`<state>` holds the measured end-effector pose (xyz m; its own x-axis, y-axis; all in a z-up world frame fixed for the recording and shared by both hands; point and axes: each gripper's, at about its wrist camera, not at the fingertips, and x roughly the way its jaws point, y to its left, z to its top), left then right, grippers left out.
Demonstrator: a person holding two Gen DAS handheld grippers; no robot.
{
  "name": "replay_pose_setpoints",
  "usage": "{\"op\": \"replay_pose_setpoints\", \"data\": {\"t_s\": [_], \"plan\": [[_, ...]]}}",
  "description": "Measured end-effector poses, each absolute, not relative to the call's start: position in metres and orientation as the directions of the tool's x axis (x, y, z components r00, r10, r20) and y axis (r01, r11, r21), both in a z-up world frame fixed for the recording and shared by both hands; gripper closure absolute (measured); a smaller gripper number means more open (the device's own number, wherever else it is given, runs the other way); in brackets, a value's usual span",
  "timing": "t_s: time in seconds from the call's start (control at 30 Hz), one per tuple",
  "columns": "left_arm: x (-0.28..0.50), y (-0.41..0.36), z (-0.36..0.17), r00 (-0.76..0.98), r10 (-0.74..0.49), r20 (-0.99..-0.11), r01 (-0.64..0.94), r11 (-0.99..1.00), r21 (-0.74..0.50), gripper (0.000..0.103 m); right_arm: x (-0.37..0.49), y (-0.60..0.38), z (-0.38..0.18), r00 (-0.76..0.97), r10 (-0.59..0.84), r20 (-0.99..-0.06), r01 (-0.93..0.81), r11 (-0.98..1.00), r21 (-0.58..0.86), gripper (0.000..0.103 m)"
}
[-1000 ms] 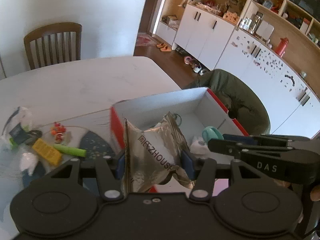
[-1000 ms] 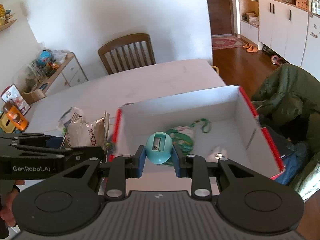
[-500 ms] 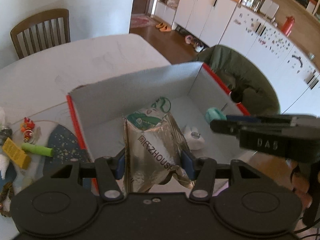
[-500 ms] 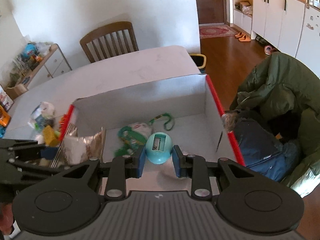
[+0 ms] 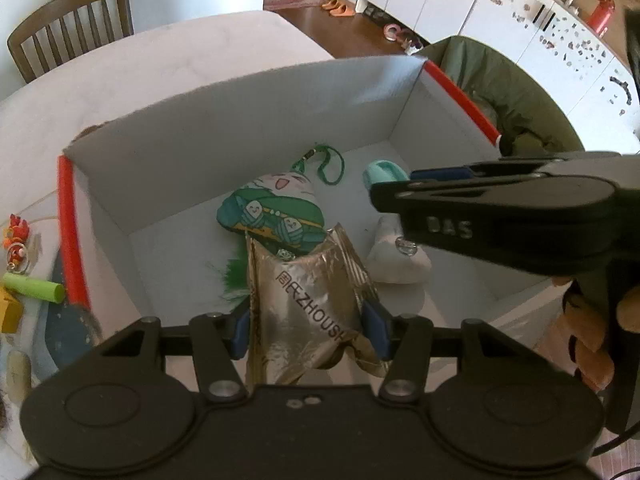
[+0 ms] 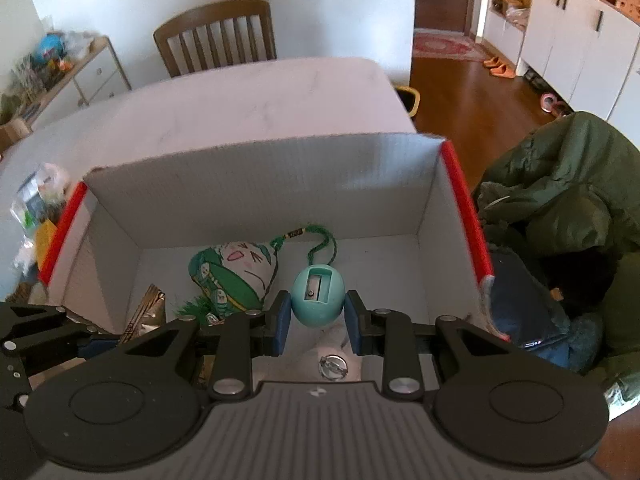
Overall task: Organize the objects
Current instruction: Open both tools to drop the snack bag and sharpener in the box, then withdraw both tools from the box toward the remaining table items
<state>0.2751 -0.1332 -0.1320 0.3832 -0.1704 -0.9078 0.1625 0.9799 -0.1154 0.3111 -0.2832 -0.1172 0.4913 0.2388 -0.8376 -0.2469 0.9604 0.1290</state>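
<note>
Partway done: left claw (image 5: 308, 330) pinching foil packet (image 5: 308, 312), right claw (image 6: 318, 322) pinching teal sharpener (image 6: 318, 296), both over box (image 6: 260, 168); toys remained leftward on bench (image 5: 36, 264).

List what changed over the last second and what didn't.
Both grippers moved forward over the red-edged white cardboard box. The left gripper kept its hold on the gold foil packet, the right gripper on the teal egg-shaped pencil sharpener. Nothing released.

Left gripper (image 5: 308, 328) is clamped on a foil packet (image 5: 308, 312) held upright between its blue pads. Right gripper (image 6: 318, 320) pinches a teal sharpener (image 6: 318, 296) — its fingers reach across in front of the left one.
</note>
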Motion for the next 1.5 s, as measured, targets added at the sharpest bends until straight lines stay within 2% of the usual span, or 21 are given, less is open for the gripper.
{"op": "replay_pose_setpoints", "data": {"t_s": [0.43, 0.87, 1.07, 1.2, 1.5], "plan": [[0.294, -0.137, -0.156, 0.299, -0.137, -0.944, 0.137, 0.986, -0.099, 0.049, 0.331, -0.277, -0.143, 0.361, 0.231, -0.903, -0.268, 0.954, 0.136, 0.075], [0.302, -0.134, -0.16, 0.236, -0.141, -0.961, 0.103, 0.987, -0.12, 0.045, 0.332, -0.276, -0.147, 0.326, 0.236, -0.915, -0.264, 0.953, 0.152, 0.075], [0.298, -0.134, -0.156, 0.258, -0.141, -0.956, 0.108, 0.987, -0.116, 0.039, 0.328, -0.28, -0.138, 0.344, 0.267, -0.9, -0.267, 0.947, 0.179, 0.074], [0.295, -0.131, -0.149, 0.291, -0.151, -0.945, 0.1, 0.987, -0.127, 0.03, 0.325, -0.286, -0.128, 0.36, 0.289, -0.887, -0.262, 0.944, 0.201, 0.074], [0.271, -0.122, -0.112, 0.41, -0.208, -0.888, 0.116, 0.978, -0.175, 0.027, 0.306, -0.297, -0.09, 0.426, 0.371, -0.825, -0.285, 0.921, 0.267, 0.072]]}}
